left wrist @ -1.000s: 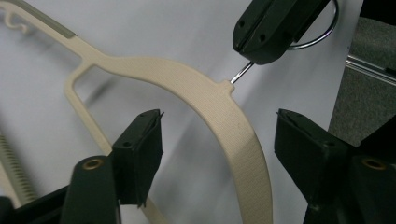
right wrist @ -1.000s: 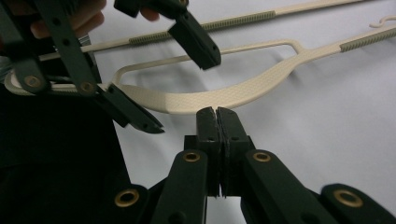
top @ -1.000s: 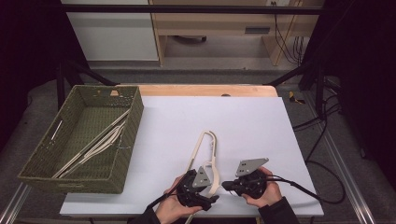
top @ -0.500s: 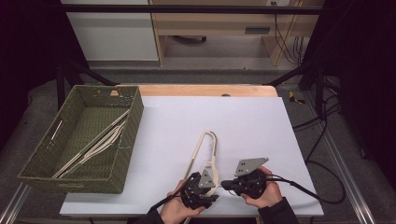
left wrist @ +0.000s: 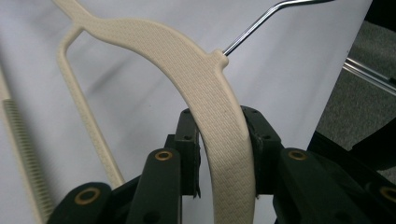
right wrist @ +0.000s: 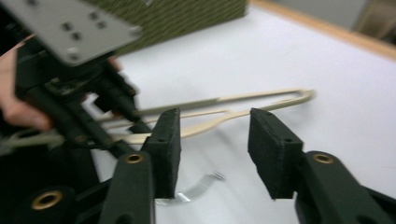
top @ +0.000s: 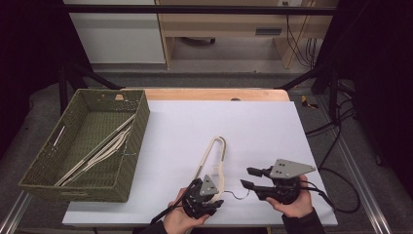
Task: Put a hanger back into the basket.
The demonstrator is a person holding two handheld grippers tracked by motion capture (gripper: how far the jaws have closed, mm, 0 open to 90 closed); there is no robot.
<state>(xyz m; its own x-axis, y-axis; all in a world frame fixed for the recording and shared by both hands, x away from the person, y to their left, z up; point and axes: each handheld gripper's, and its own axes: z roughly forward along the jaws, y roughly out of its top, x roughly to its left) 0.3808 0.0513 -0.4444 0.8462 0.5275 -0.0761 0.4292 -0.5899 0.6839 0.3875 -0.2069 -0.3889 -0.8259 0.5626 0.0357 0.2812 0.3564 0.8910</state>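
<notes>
Gripping: the left claw [top: 207, 187] is pinched on the shoulder of the cream hanger [left wrist: 196, 79]; in the left gripper view both pads press the textured plastic just below the neck, having just been closing onto it.
Hanger's place: it lies on the white desk [top: 263, 126] near the front edge, its long loop pointing away from the person, its metal hook [left wrist: 261, 23] running off toward the right claw's side.
Right claw: the right claw [top: 248, 178] stands spread with nothing between the pads, hovering just beside the hook; its jaws have just been opening.
Basket: the green woven basket [top: 46, 173] sits at the desk's left, well apart from the hands, with more hangers [top: 102, 153] lying inside.
Likely step: I judge the hanger is being taken up for a carry to the basket.
Risk, swing: the grip sits at one end, so the long loop may droop or pivot once lifted, twisting in the pads.
Risk, slip: the curved shoulder is narrow; a tilt of the wrist could let it slide out.
Risk, snag: the hook or the far loop may catch the basket rim or tangle with the hangers already in it.
Risk, collision: the right claw is near and could knock the hook.
</notes>
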